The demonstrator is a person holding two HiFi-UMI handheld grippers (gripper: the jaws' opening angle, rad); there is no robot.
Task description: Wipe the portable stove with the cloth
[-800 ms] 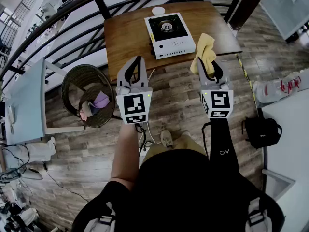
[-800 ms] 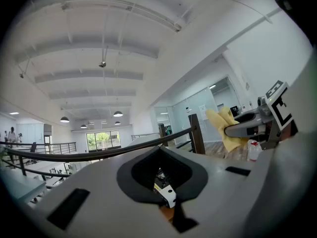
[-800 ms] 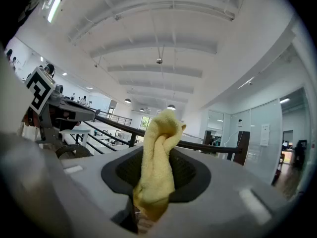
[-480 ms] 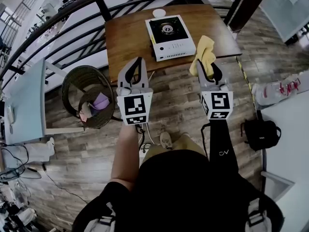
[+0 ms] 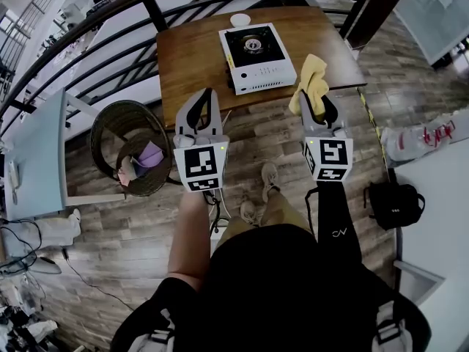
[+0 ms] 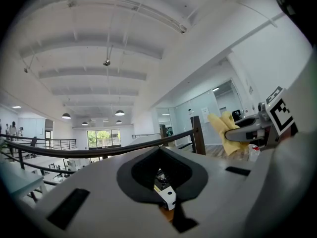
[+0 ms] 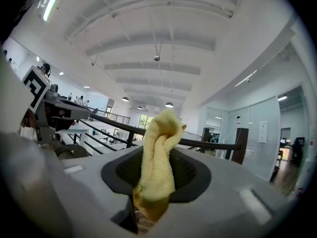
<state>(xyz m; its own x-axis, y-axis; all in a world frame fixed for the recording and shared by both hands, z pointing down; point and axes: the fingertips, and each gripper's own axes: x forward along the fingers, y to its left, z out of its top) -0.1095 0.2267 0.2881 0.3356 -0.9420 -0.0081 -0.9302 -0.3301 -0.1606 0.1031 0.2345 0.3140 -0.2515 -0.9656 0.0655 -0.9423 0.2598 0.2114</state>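
The white portable stove (image 5: 256,48) with a black top and one burner stands on the wooden table (image 5: 190,53), ahead of both grippers. My right gripper (image 5: 316,98) is shut on a yellow cloth (image 5: 311,81), held above the floor just short of the table's near edge. The cloth (image 7: 157,157) stands up bunched between the jaws in the right gripper view. My left gripper (image 5: 206,94) is shut with nothing in it, also short of the table and left of the stove. Both grippers point upward toward the ceiling, and the left gripper view shows the cloth (image 6: 225,132) off to its right.
A small white bowl (image 5: 239,18) sits behind the stove. A wicker basket (image 5: 121,134) with purple and pink items stands on the floor at left, beside a pale blue table (image 5: 37,160). A dark railing (image 5: 88,35) runs behind the table. A black bag (image 5: 396,200) lies at right.
The person's right foot has stepped forward into view under the grippers. Both grippers keep about the same place, and the cloth stays in the right one.
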